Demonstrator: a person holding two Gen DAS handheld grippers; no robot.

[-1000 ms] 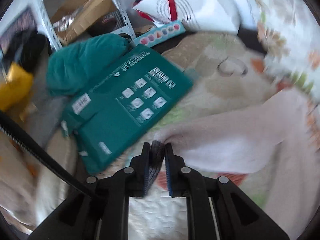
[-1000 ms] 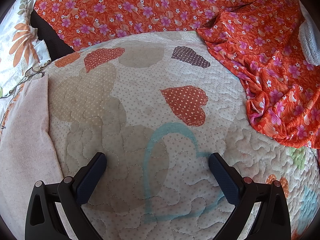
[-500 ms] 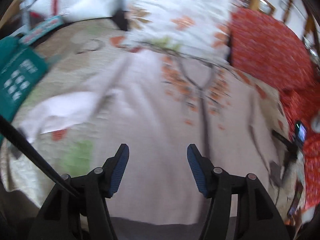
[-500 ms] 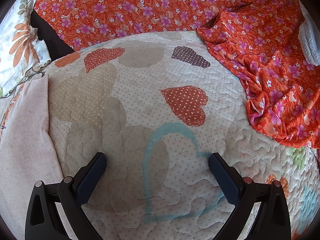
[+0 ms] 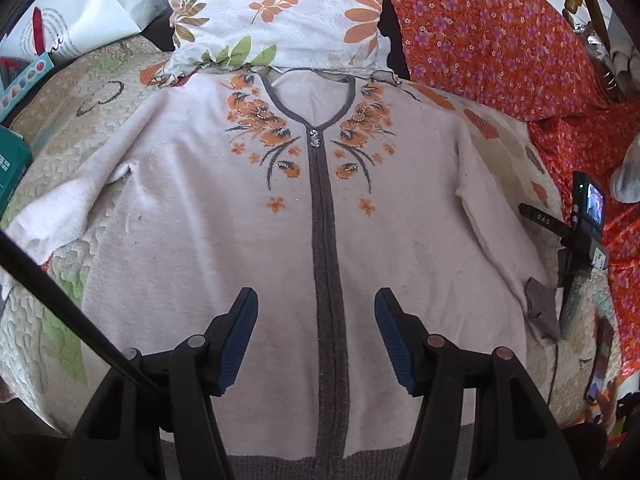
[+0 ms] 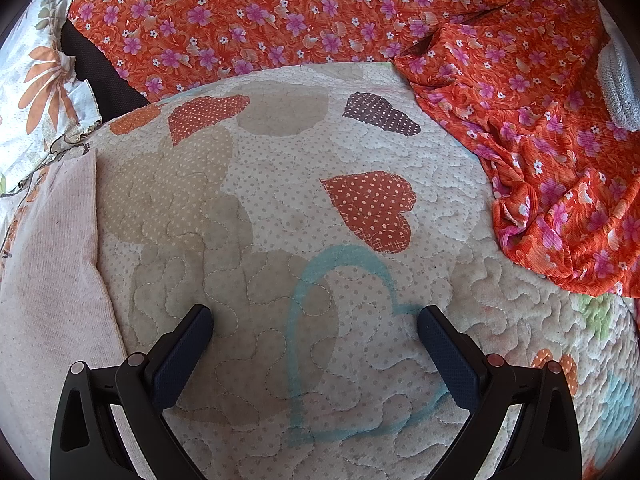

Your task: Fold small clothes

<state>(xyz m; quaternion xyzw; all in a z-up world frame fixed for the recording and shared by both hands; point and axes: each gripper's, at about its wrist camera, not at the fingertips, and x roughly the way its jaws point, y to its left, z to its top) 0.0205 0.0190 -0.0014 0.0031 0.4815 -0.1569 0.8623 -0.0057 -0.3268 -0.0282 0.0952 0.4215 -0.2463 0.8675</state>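
A pale pink cardigan (image 5: 224,216) with orange flowers and a grey front band lies flat, front up, on the quilted bed, sleeves along its sides. My left gripper (image 5: 316,312) is open and empty, above the cardigan's lower front, astride the grey band. The right sleeve (image 6: 48,248) shows at the left edge of the right wrist view. My right gripper (image 6: 314,320) is open and empty over the bare quilt (image 6: 280,208), right of that sleeve. It also appears at the right in the left wrist view (image 5: 576,272).
A floral pillow (image 5: 276,12) lies past the collar. Orange flowered fabric (image 6: 552,160) is heaped on the right. A white bag (image 5: 76,20) and a teal box (image 5: 10,168) sit at the left edge.
My left gripper let go of the pink sleeve end, opened and swung right, from the teal box side to above the cardigan's front. My right gripper has not moved.
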